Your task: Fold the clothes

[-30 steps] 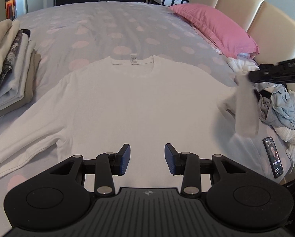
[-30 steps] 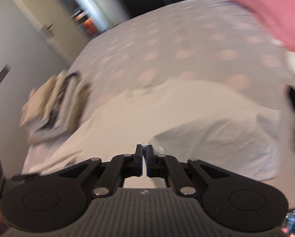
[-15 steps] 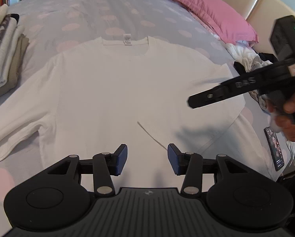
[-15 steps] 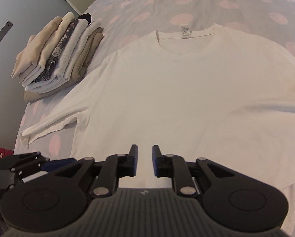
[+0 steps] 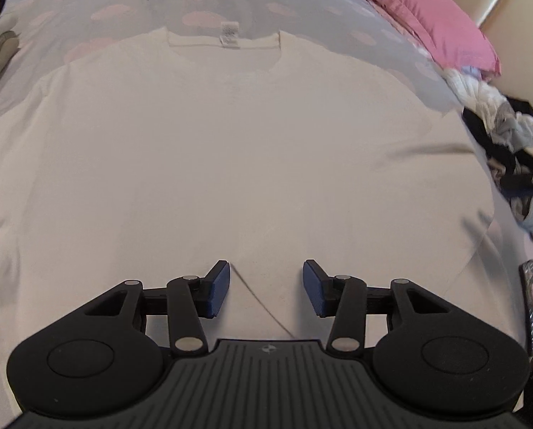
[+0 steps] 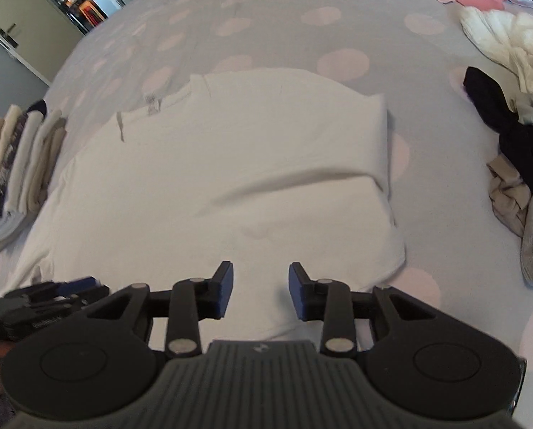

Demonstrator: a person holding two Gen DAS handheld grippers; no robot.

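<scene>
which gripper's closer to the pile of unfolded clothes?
Right. The right gripper hangs over the white shirt's folded right edge, the unfolded clothes pile just beyond. The left gripper sits over the shirt's middle hem, farther away.

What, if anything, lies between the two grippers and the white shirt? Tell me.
Nothing visible. The left gripper and right gripper both hang directly over the white shirt, with only bare fabric between their fingers. The phone lies off to the side.

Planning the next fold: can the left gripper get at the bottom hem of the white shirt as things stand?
Probably yes. The left gripper hangs just above the white shirt near its lower edge, jaws closing with no cloth pinched between them. Nothing lies on the fabric in front of it; the hem itself is hidden under the gripper body.
</scene>
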